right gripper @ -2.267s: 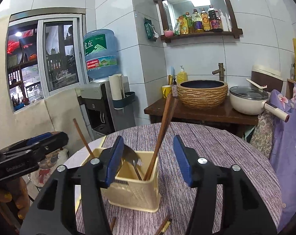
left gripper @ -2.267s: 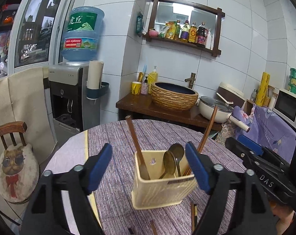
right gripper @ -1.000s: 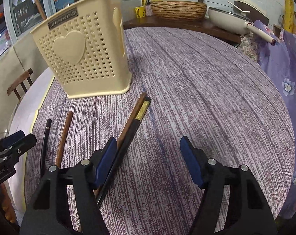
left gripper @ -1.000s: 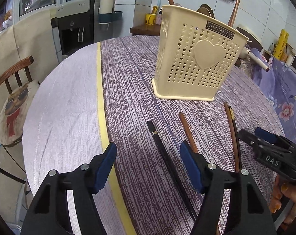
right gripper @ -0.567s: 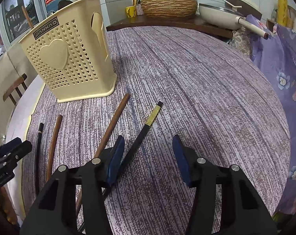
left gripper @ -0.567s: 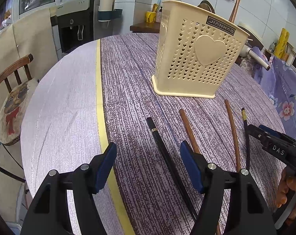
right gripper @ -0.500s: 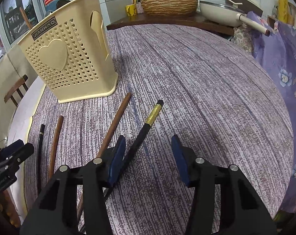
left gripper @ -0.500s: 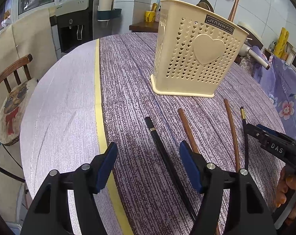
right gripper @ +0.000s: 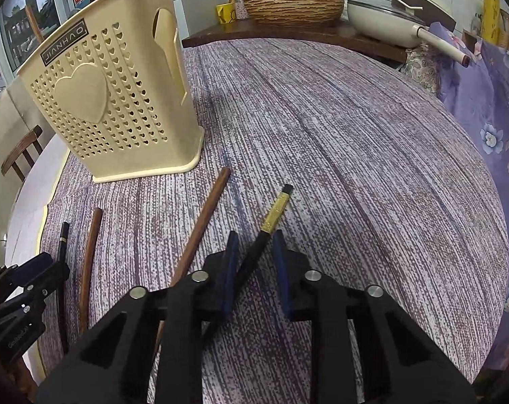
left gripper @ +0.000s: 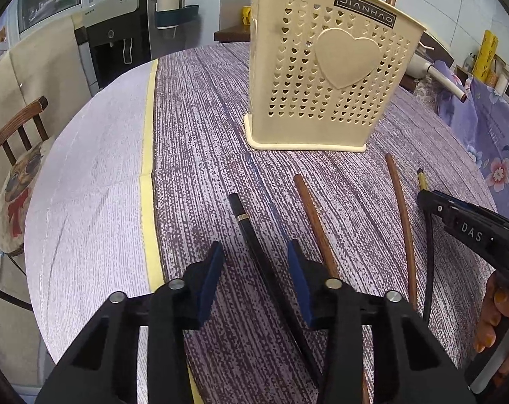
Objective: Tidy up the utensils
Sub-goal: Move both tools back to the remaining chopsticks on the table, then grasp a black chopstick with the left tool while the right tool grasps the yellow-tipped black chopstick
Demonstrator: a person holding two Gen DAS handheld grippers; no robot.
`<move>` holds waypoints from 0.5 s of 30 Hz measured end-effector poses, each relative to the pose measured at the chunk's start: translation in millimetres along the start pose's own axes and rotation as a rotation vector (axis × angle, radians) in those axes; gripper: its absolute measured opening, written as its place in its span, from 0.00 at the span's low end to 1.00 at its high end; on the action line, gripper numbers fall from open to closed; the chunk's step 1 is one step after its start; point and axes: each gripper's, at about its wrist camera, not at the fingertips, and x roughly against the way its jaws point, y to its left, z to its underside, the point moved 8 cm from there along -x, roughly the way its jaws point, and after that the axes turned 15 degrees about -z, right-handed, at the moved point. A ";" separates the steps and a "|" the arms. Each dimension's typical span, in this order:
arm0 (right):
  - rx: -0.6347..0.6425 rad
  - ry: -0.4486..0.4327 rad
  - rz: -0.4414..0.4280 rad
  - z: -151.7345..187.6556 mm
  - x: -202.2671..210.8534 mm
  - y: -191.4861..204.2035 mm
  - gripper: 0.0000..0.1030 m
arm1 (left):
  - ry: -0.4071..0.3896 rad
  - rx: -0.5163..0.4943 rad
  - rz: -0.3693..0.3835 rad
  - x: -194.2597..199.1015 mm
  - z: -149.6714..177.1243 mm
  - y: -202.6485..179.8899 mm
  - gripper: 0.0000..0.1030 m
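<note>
Chopsticks lie loose on worktop (left gripper: 193, 107), lower frame, below holder (left gripper: 325, 77). Left tool (left gripper: 257, 266) and right tool (right gripper: 254, 262), just closing, narrow, straddle black chopstick (left gripper: 251, 232) and gold-banded chopstick (right gripper: 267, 232); contact unclear. Centre each stick between pads, grip firmly, lift level.

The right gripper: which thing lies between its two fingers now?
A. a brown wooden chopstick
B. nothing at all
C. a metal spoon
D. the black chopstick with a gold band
D: the black chopstick with a gold band runs between the blue pads of the right gripper.
</note>
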 end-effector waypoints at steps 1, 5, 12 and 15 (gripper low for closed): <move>-0.002 0.002 -0.010 -1.4 -1.8 1.5 0.19 | 0.001 -0.008 -0.004 -0.2 -0.7 -0.6 0.33; 0.005 0.011 -0.028 -3.4 -6.5 9.7 0.17 | 0.003 -0.030 -0.010 -2.4 -4.0 -3.8 0.24; 0.023 0.031 -0.021 -4.5 -11.7 19.6 0.17 | 0.019 -0.023 0.005 -5.9 -7.5 -6.6 0.19; 0.030 0.027 -0.014 -3.2 -10.8 19.7 0.16 | 0.012 -0.011 -0.003 -6.2 -7.2 -7.2 0.14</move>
